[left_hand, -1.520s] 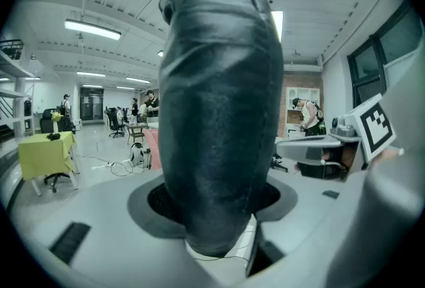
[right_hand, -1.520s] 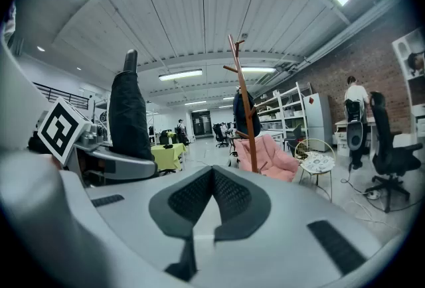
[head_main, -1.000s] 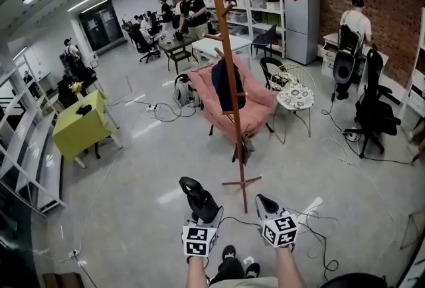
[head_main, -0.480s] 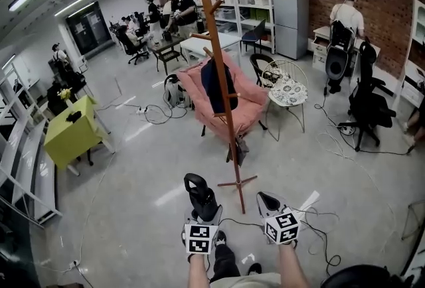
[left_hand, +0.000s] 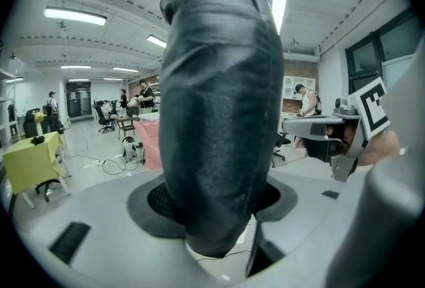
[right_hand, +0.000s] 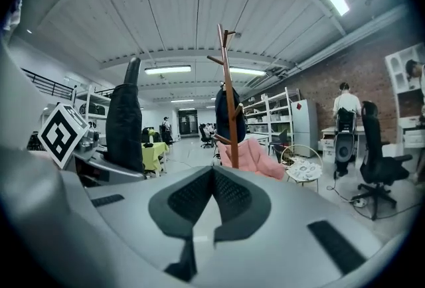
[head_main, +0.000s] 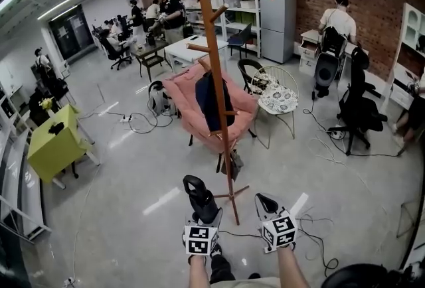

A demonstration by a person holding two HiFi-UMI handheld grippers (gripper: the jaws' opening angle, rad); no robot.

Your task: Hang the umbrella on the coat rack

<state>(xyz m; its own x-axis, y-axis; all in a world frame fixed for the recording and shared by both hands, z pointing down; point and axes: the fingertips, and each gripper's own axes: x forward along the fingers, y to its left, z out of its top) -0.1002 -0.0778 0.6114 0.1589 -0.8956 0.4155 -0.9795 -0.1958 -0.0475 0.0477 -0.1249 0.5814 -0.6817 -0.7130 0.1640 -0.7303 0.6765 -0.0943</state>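
A folded black umbrella point(head_main: 199, 197) stands upright in my left gripper point(head_main: 204, 216), which is shut on it; in the left gripper view the umbrella point(left_hand: 219, 114) fills the middle, pressed between the pads. The wooden coat rack point(head_main: 216, 81) rises straight ahead, its foot just beyond both grippers, with a dark garment point(head_main: 208, 99) hanging on it. My right gripper point(head_main: 267, 204) is beside the left one, to the right of the rack's foot, shut and empty. The right gripper view shows the coat rack point(right_hand: 229, 101) ahead and the umbrella point(right_hand: 125, 124) at left.
Behind the rack stand a pink armchair point(head_main: 189, 91) and a round wire side table point(head_main: 277, 99). A yellow-green table point(head_main: 52, 147) is at left, an office chair point(head_main: 358, 114) at right. Cables point(head_main: 312, 227) lie on the floor. People work by the far shelves.
Both grippers and the head have moved forward toward the coat rack, whose foot now lies closer to the grippers. The grip on the umbrella is unchanged.
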